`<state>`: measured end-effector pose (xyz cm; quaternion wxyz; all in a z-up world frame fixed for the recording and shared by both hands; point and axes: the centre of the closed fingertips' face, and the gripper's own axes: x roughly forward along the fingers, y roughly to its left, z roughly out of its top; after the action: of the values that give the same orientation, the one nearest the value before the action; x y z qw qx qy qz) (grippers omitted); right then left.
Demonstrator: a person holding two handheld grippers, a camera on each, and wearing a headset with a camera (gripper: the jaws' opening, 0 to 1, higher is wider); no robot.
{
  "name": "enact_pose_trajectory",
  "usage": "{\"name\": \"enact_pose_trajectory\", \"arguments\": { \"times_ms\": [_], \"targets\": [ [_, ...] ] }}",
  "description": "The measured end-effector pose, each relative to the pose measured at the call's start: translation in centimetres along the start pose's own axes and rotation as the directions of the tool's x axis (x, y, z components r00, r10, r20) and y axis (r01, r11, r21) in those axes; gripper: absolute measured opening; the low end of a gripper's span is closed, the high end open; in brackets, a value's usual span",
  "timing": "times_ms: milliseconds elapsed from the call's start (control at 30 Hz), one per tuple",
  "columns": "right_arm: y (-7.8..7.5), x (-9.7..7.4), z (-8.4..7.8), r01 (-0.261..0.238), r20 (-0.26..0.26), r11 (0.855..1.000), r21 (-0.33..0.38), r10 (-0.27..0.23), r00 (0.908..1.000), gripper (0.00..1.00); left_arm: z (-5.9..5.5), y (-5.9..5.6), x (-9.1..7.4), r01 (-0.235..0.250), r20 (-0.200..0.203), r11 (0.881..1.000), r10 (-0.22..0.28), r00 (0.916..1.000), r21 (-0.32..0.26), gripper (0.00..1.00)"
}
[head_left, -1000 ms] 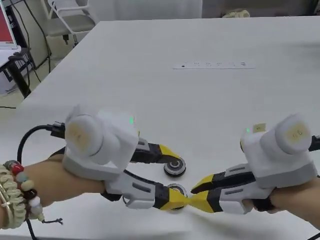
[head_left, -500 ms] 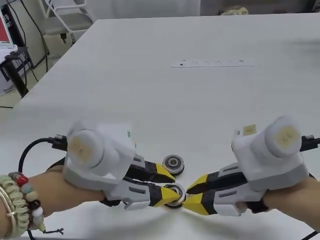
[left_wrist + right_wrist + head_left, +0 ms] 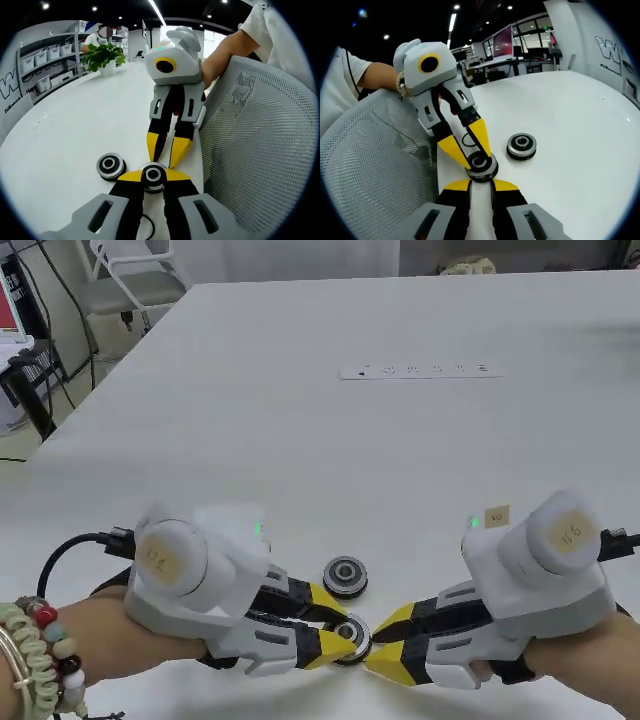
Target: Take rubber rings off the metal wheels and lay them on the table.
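Observation:
A metal wheel with a black rubber ring [image 3: 348, 631] [image 3: 152, 176] [image 3: 481, 165] is low over the white table [image 3: 300, 440], near its front edge. My left gripper [image 3: 338, 632] [image 3: 151, 176] is shut on it, one yellow tip on each side. From the right, my right gripper [image 3: 380, 645] [image 3: 481, 186] meets it tip to tip, its jaws nearly together on the wheel's near rim where the ring sits. A second wheel with its ring [image 3: 345, 575] [image 3: 111, 166] [image 3: 521, 146] lies flat on the table just beyond.
A flat white strip [image 3: 415, 370] lies farther back on the table. A grey mesh chair back [image 3: 260, 150] [image 3: 380, 165] stands close behind the grippers. A potted plant [image 3: 102, 52] is at the table's far end, and chairs [image 3: 130, 280] stand beyond the far left corner.
Both grippers have drawn slightly nearer to me and closer together. The right gripper's tips have closed in on the wheel held by the left gripper. The second wheel has stayed put.

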<state>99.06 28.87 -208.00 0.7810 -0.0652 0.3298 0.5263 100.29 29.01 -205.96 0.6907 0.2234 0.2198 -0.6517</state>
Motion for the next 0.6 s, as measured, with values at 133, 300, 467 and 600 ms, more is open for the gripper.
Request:
{"name": "enact_pose_trajectory", "arguments": {
  "times_ms": [133, 300, 467, 600],
  "targets": [
    [-0.26, 0.12, 0.18, 0.014, 0.006, 1.0, -0.005, -0.014, 0.9999, 0.13, -0.3, 0.27, 0.01, 0.001, 0.007, 1.0, -0.001, 1.0, 0.006, 0.08],
    [-0.13, 0.39, 0.54, 0.002, 0.035, 1.0, -0.017, -0.001, 0.9994, 0.18, -0.27, 0.31, 0.09, 0.002, 0.011, 1.0, -0.002, 0.9999, 0.013, 0.08],
    [-0.16, 0.46, 0.36, 0.016, 0.023, 0.995, -0.095, -0.014, 0.9996, 0.17, -0.26, 0.2, 0.1, -0.005, 0.02, 1.0, 0.004, 0.9998, 0.02, 0.08],
    [-0.07, 0.19, 0.32, 0.013, 0.023, 0.992, -0.126, -0.01, 0.9997, 0.14, -0.23, 0.15, 0.13, -0.004, 0.023, 1.0, 0.003, 0.9997, 0.026, 0.08]
  ]
}}
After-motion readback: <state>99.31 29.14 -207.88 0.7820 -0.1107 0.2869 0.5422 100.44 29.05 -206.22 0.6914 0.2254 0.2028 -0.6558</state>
